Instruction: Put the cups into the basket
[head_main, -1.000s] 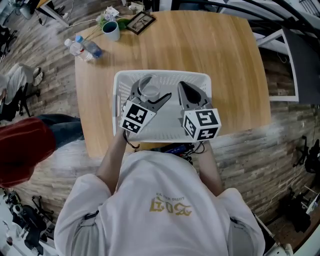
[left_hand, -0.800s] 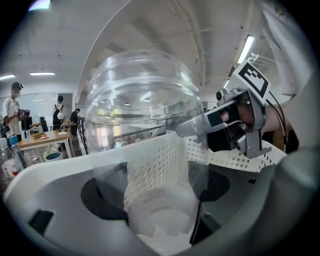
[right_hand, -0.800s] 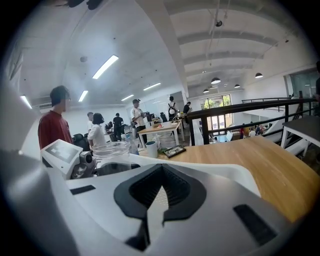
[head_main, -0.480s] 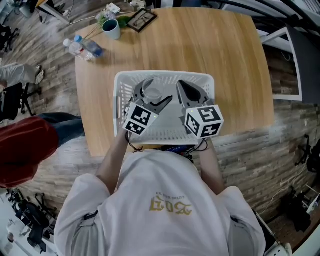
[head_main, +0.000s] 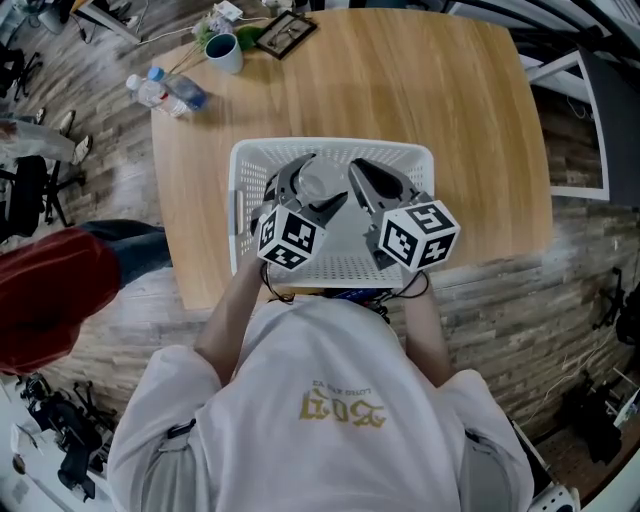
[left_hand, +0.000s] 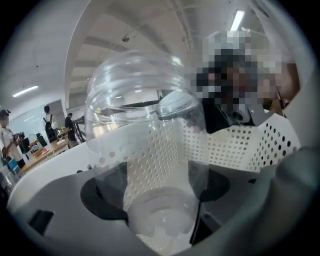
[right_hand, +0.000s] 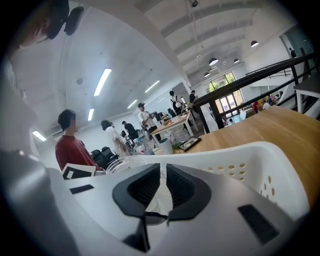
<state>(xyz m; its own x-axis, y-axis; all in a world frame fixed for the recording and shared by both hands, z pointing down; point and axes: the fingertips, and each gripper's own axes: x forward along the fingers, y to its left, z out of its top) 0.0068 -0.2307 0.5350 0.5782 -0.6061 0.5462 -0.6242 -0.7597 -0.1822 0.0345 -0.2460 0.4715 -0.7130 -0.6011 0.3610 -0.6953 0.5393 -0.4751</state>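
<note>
1. My left tool: jaws stand wide, with a pad pressed on each side of a clear cup near its base. The clear cup is gripped.
2. The clear cup is inside the white perforated basket, left of the basket's middle, mouth up in the head view. I cannot tell whether its base touches the basket floor.
3. My right tool: jaws drawn almost together with only a slit between them, gripping nothing. It points into the basket, right of the basket's middle, just beside the left tool.
4. The basket lies on the wooden surface, at the edge nearest me.
5. Well beyond the basket's far left corner are a teal mug, a picture frame and two water bottles.
</note>
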